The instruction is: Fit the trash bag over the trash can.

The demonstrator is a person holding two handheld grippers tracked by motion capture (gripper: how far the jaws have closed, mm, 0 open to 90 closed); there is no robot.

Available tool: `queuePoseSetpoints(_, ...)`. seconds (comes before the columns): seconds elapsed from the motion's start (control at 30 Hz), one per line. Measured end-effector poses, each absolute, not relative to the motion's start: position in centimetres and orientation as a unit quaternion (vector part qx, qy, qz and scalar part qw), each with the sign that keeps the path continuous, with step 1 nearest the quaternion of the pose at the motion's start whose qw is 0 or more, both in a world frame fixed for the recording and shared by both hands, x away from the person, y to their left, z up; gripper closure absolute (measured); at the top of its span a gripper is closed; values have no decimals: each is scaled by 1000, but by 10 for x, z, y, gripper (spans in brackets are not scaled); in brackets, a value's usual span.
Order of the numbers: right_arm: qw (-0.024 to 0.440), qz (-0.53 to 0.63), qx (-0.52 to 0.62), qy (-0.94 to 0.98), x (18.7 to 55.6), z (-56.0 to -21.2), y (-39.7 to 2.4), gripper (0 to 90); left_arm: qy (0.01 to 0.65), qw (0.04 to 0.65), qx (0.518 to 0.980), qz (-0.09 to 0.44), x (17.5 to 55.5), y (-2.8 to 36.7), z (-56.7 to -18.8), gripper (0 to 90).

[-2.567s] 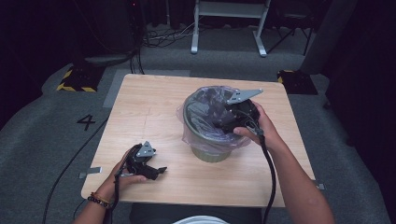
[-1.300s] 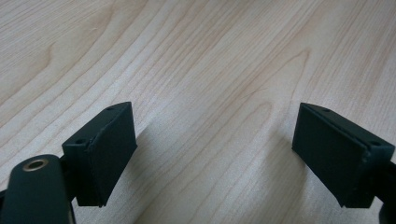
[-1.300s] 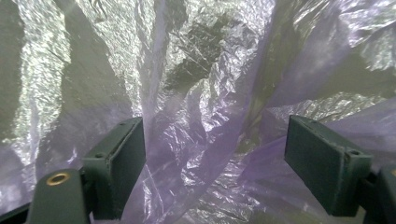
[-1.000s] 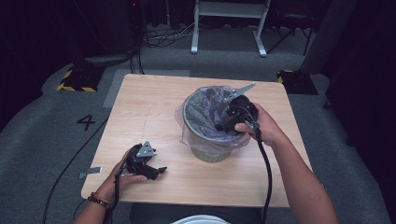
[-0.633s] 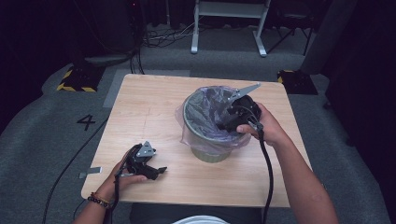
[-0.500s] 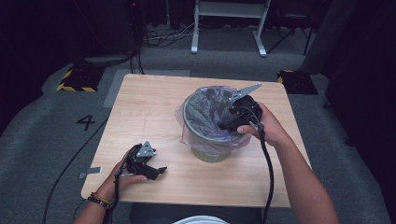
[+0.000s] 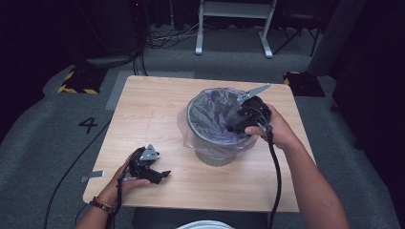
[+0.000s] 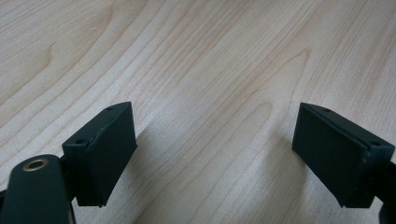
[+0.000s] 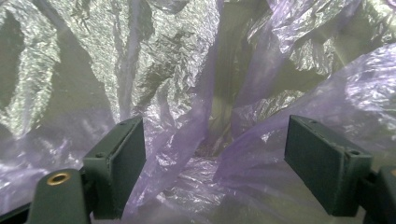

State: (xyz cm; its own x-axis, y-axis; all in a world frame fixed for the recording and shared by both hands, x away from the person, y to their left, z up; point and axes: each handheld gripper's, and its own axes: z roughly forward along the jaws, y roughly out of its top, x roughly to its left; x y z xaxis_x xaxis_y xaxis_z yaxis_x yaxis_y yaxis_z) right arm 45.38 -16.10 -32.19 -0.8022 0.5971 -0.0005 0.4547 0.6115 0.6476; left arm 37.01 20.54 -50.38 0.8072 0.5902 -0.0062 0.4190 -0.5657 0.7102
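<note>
The light wooden table [image 7: 153, 114] carries a bin [image 7: 215, 155] lined with a purple plastic bag [image 7: 210, 112]; the left gripper [image 7: 160, 176] rests near its front-left edge.

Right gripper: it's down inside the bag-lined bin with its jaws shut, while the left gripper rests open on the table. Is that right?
Not quite. The right gripper is inside the bin, among the purple bag, but its jaws stand wide apart, holding nothing; the right gripper view shows this. The left gripper does rest open on the table.
</note>
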Motion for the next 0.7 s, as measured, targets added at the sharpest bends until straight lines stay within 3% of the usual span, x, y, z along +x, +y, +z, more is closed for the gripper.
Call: queuePoseSetpoints(0.7,122,361,260,887,434,-302,-178,204,288,367,877,116,370,205,-504,133)
